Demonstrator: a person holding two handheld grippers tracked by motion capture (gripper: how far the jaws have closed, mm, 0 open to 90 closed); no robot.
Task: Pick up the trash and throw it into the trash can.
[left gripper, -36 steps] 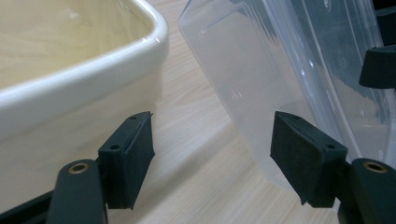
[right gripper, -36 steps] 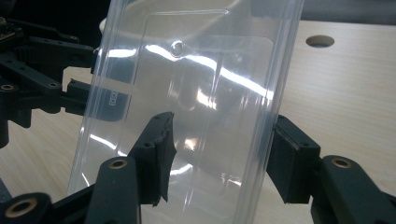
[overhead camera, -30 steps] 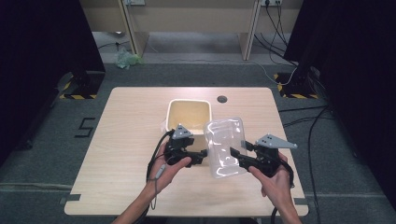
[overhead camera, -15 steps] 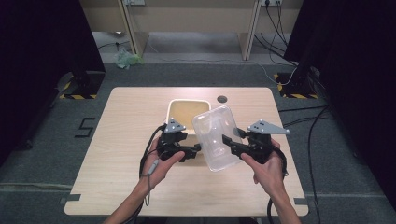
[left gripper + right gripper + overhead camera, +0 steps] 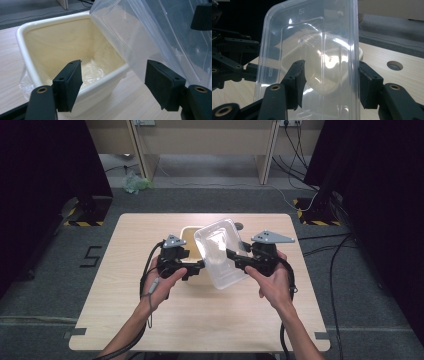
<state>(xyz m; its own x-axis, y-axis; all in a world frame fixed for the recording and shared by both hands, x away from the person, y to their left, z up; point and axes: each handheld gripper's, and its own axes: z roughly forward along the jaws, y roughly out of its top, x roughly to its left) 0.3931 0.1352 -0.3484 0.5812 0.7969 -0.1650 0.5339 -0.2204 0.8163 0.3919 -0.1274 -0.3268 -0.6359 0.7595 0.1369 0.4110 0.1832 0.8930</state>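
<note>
A clear plastic container (image 5: 220, 252) hangs tilted in the air, above the right side of a cream tub (image 5: 186, 236) on the table. My right gripper (image 5: 234, 257) is shut on its right edge. In the right gripper view the container (image 5: 312, 50) faces me; one jaw shows through the plastic and the other sits just outside the edge, around my right gripper (image 5: 332, 85). My left gripper (image 5: 200, 266) reaches the container's lower left edge. In the left gripper view my left gripper (image 5: 113, 85) is open, with the cream tub (image 5: 50, 23) beyond it and the container (image 5: 160, 37) beside its right jaw.
A round hole (image 5: 239, 226) is set in the wooden table (image 5: 125, 320) behind the tub. A crumpled bit of clear film lies inside the cream tub. Dark curtains and cables surround the table on the floor.
Both grippers have moved away from the person and upward. The clear container went from lying low between them to standing steeply tilted over the cream tub.
</note>
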